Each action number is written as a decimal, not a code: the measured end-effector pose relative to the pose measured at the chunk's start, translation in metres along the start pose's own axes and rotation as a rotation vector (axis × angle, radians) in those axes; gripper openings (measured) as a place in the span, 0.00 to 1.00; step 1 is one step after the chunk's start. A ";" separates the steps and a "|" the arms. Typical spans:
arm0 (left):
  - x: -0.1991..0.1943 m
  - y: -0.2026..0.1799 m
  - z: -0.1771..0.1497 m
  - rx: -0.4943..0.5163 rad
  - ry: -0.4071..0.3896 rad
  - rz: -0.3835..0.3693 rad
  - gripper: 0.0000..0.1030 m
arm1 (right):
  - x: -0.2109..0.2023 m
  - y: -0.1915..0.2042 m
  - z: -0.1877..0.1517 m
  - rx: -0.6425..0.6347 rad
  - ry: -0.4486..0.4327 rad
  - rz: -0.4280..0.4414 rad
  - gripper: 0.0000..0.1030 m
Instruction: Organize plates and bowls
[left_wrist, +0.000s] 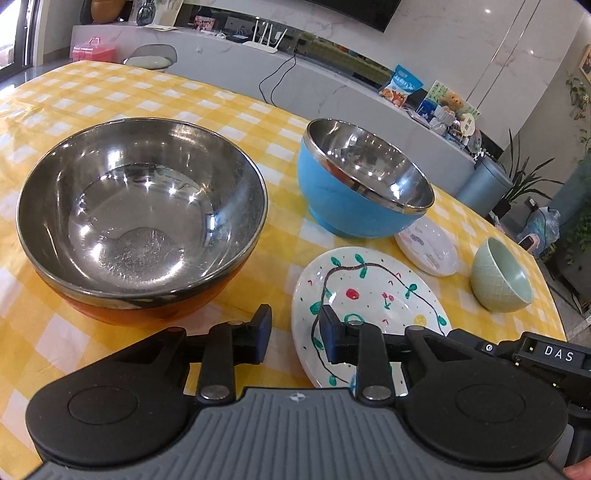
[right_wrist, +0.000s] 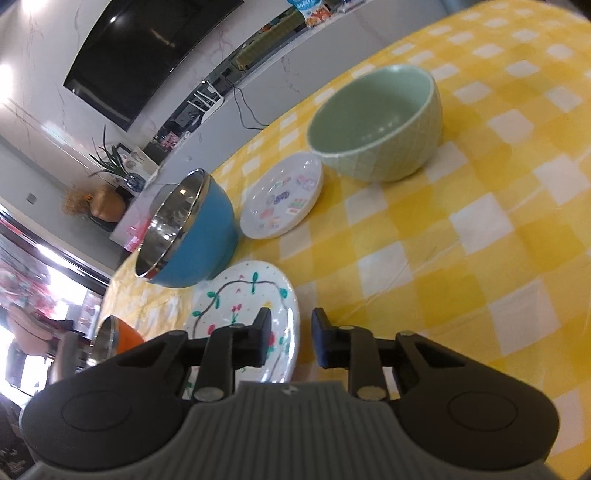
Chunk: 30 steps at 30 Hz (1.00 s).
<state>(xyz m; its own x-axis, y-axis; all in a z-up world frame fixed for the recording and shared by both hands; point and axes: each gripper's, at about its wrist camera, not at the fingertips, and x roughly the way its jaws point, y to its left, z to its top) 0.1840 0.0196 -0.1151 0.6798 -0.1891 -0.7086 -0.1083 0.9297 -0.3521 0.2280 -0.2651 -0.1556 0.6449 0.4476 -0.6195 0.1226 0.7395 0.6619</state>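
Your left gripper (left_wrist: 293, 334) fingers hanging apart over the vine-painted plate (left_wrist: 373, 291), your right gripper (right_wrist: 289, 341) fingers parted, empty, at that plate's rim, lower centre of frame.

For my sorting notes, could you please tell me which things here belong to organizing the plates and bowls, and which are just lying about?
Belong to the job:
orange bowl
blue bowl
green bowl
vine-painted plate
small white plate

Just lying about:
router
snack bag
pink box
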 end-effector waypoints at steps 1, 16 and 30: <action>0.000 0.001 0.000 -0.002 -0.003 -0.001 0.28 | 0.001 0.000 0.000 0.000 0.003 0.003 0.20; 0.000 0.003 -0.002 -0.019 -0.020 -0.052 0.12 | 0.002 -0.001 -0.003 -0.002 -0.003 -0.006 0.06; -0.023 0.002 0.003 -0.042 -0.062 -0.097 0.12 | -0.013 0.001 -0.004 0.044 -0.004 0.024 0.06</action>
<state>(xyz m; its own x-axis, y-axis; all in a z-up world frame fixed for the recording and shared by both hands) 0.1708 0.0267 -0.0975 0.7317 -0.2567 -0.6315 -0.0693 0.8936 -0.4435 0.2174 -0.2679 -0.1484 0.6508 0.4633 -0.6016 0.1401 0.7055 0.6948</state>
